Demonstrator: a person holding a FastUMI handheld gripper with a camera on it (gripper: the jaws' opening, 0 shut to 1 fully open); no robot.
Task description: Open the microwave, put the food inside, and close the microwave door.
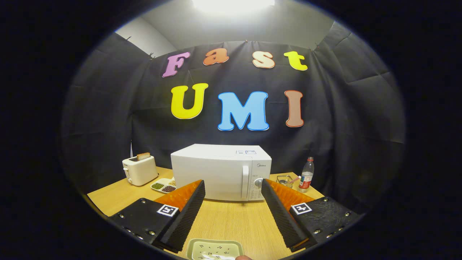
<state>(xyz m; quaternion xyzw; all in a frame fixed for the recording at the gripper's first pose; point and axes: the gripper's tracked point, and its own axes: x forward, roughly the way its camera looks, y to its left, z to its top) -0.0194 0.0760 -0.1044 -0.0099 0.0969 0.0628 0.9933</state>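
Observation:
A white microwave stands on the wooden table, beyond my fingers, with its door shut and a vertical handle near its right side. A pale green dish of food lies on the table close under me, between the bases of the fingers. My gripper is open, its two black ribbed fingers spread wide with nothing between them. It hangs above the table, short of the microwave.
A cream toaster with a slice of toast stands left of the microwave. A divided tray of beans lies between them. To the right are a small wire holder and a plastic bottle.

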